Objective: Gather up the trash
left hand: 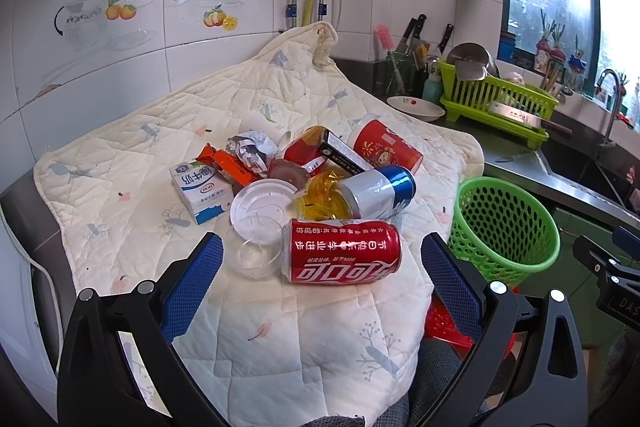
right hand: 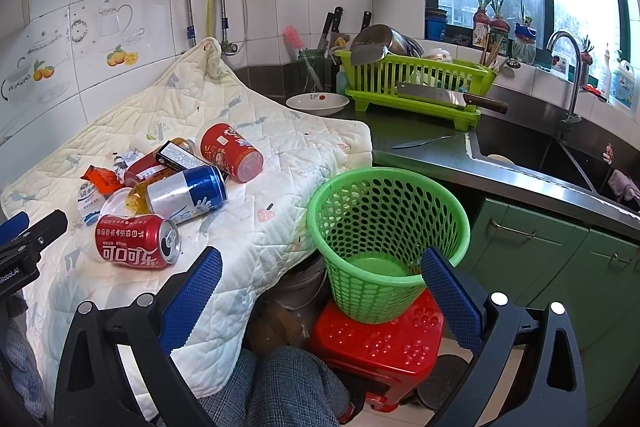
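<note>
The left gripper (left hand: 322, 267) hangs over the near edge of a quilted cloth (left hand: 132, 163) spread on the tabletop, its blue fingers (left hand: 192, 283) spread wide and holding nothing. Just ahead of it a red cola can (left hand: 342, 251) lies on its side, touching a small clear cup (left hand: 258, 259) and a white plastic lid (left hand: 262, 207). Behind these sits the rest of the trash heap: a blue and silver can (left hand: 380, 189), a milk carton (left hand: 200, 189), an orange wrapper (left hand: 228, 163), crumpled foil (left hand: 250, 149) and a red paper cup (left hand: 386, 145). The right gripper (right hand: 322, 283) is also spread and empty, hovering in front of a green mesh basket (right hand: 380, 211) that stands upright on a red stool (right hand: 380, 343) beside the cloth's hanging corner
</note>
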